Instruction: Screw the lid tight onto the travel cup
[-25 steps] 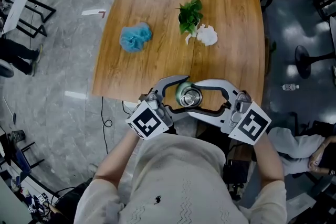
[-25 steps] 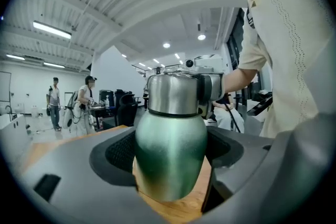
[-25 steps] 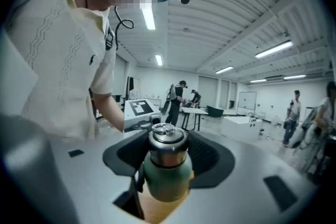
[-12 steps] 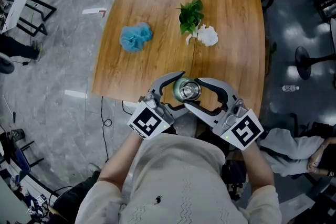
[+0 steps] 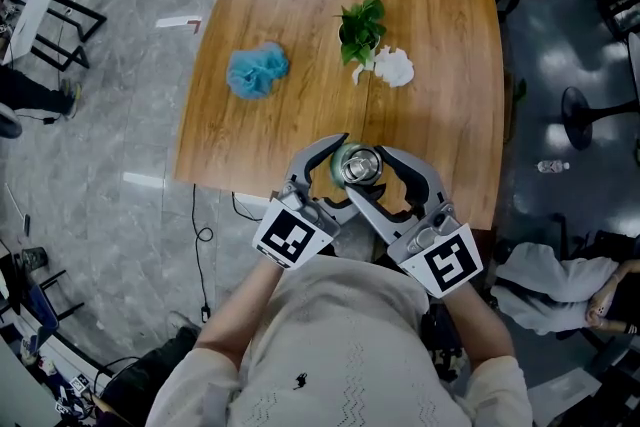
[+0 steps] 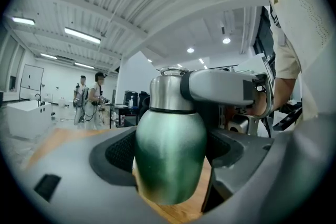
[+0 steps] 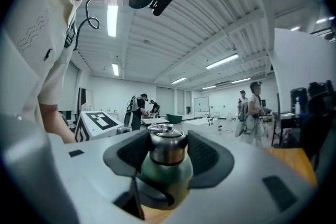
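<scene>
Left gripper view: bulbous green metal travel cup (image 6: 168, 160), cylindrical steel lid (image 6: 167, 93).

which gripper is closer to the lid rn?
Right. The right gripper grips the lid; the left gripper clamps the green cup body below it.
</scene>
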A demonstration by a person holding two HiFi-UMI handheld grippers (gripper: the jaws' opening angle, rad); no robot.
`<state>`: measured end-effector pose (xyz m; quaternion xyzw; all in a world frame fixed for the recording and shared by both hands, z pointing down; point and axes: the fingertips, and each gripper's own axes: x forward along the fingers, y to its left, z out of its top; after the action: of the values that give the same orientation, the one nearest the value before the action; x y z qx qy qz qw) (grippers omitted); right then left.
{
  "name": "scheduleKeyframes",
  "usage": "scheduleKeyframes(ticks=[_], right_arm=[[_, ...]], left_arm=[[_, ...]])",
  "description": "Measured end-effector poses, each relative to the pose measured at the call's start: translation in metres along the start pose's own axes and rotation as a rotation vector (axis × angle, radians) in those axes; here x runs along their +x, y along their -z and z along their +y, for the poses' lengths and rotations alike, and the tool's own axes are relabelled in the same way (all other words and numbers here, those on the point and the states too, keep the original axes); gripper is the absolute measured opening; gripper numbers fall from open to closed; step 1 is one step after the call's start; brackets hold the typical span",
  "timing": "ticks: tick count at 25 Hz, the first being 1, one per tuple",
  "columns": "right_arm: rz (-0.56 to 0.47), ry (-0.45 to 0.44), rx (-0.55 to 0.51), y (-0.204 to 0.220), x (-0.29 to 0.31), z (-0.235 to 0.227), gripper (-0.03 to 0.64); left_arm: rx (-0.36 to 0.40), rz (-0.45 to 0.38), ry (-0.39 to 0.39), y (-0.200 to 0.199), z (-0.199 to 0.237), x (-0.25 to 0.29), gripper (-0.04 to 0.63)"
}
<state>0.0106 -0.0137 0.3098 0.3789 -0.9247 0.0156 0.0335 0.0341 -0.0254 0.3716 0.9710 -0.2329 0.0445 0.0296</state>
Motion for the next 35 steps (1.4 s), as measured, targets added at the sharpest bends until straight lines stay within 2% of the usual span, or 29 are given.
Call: scheduleKeyframes(ticks=[2, 3, 7, 9, 11, 13, 16, 19, 22, 25, 27, 29, 33, 35], right_arm=[[0.000, 0.002, 0.006, 0.002, -0.001, 0.003, 0.239], [0.005, -0.032, 0.012, 0.004, -0.002, 0.007, 0.240], [0.058, -0.255, 0.032, 0.006, -0.007, 0.023, 0.259], [0.102, -0.365, -0.017, 0.007, -0.011, 0.029, 0.259], [0.143, -0.454, -0.085, 0.007, -0.015, 0.032, 0.259], [0.149, -0.496, -0.132, 0.004, -0.015, 0.034, 0.259], [0.083, -0.423, -0.119, -0.006, -0.009, 0.031, 0.259], [0.020, -0.265, -0.096, -0.011, -0.002, 0.022, 0.258], [-0.010, -0.086, -0.055, -0.008, 0.002, 0.010, 0.258], [0.002, 0.005, -0.011, 0.001, 0.003, 0.007, 0.252], [0.019, -0.020, 0.004, 0.005, 0.002, 0.013, 0.250], [0.038, -0.098, 0.003, 0.006, -0.001, 0.020, 0.250], [0.081, -0.273, -0.073, 0.000, -0.013, 0.027, 0.256], [0.104, -0.317, -0.113, -0.001, -0.015, 0.030, 0.259]], left_arm=[[-0.005, -0.007, 0.017, -0.002, -0.002, 0.000, 0.387], [-0.005, -0.016, 0.033, -0.004, -0.003, -0.001, 0.387], [0.047, -0.034, 0.154, -0.012, -0.016, -0.006, 0.387], [0.093, -0.019, 0.227, -0.011, -0.024, -0.010, 0.387], [0.109, -0.008, 0.293, -0.010, -0.032, -0.012, 0.387], [0.112, -0.009, 0.316, -0.010, -0.035, -0.013, 0.387], [0.068, -0.025, 0.268, -0.014, -0.029, -0.012, 0.387], [-0.006, -0.023, 0.135, -0.014, -0.014, -0.010, 0.387], [-0.026, -0.013, 0.017, -0.009, -0.001, -0.007, 0.387], [-0.026, -0.005, -0.016, -0.006, 0.001, -0.005, 0.387], [-0.025, -0.019, 0.024, -0.007, -0.004, -0.005, 0.387], [-0.033, -0.036, 0.096, -0.011, -0.011, -0.008, 0.387], [0.060, 0.031, 0.272, -0.004, -0.030, -0.016, 0.387], [0.085, 0.039, 0.272, -0.004, -0.031, -0.019, 0.387]])
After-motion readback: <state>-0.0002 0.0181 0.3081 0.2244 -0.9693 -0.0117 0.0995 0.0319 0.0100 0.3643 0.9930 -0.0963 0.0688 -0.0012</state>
